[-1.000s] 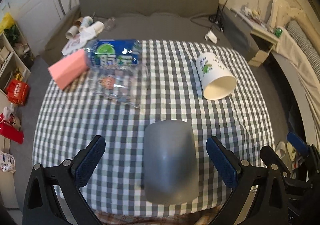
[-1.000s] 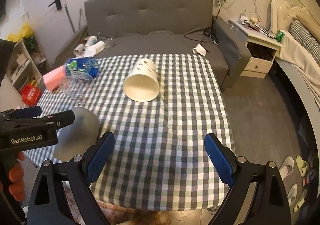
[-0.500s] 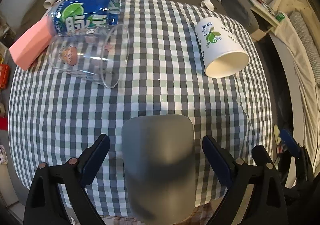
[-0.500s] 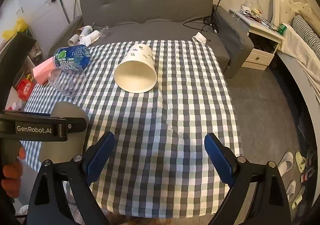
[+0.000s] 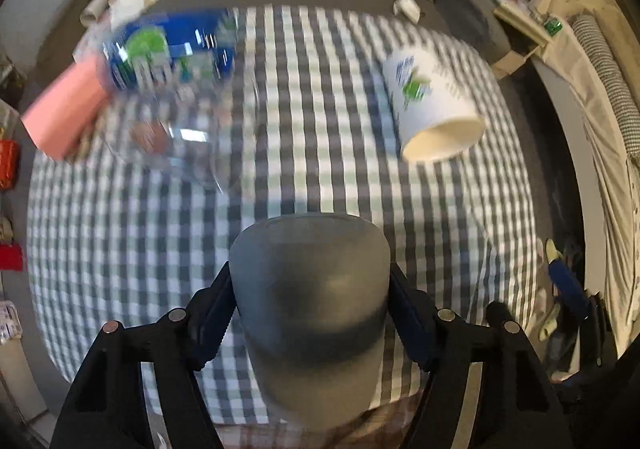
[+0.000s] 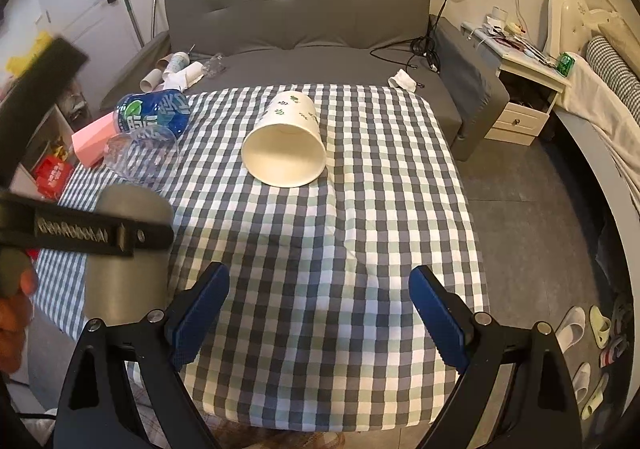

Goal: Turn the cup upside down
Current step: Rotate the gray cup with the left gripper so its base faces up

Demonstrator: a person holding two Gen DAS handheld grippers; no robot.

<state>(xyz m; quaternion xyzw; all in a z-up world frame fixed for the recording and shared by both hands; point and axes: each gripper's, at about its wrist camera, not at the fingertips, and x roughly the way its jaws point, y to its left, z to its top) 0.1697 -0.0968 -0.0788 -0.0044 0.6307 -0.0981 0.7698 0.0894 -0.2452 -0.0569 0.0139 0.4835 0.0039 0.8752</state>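
Note:
A grey cup [image 5: 310,301] lies on its side on the checked tablecloth [image 5: 328,169], closed base toward the far side. My left gripper [image 5: 312,305] is shut on the grey cup, one blue pad on each side. The cup also shows in the right wrist view [image 6: 128,253], with the left gripper's black finger [image 6: 84,233] across it. My right gripper [image 6: 318,309] is open and empty above the near middle of the cloth [image 6: 360,249].
A white paper cup [image 6: 286,145] lies on its side mid-table, mouth toward me. A clear glass [image 6: 142,157], a blue can [image 6: 154,115] and a pink block [image 6: 94,139] lie at the left. A grey sofa [image 6: 296,33] stands behind; a nightstand [image 6: 528,89] stands at the right.
My left gripper has closed its fingers onto the grey cup. The left view is blurred with motion. My right gripper has stayed open and has barely moved.

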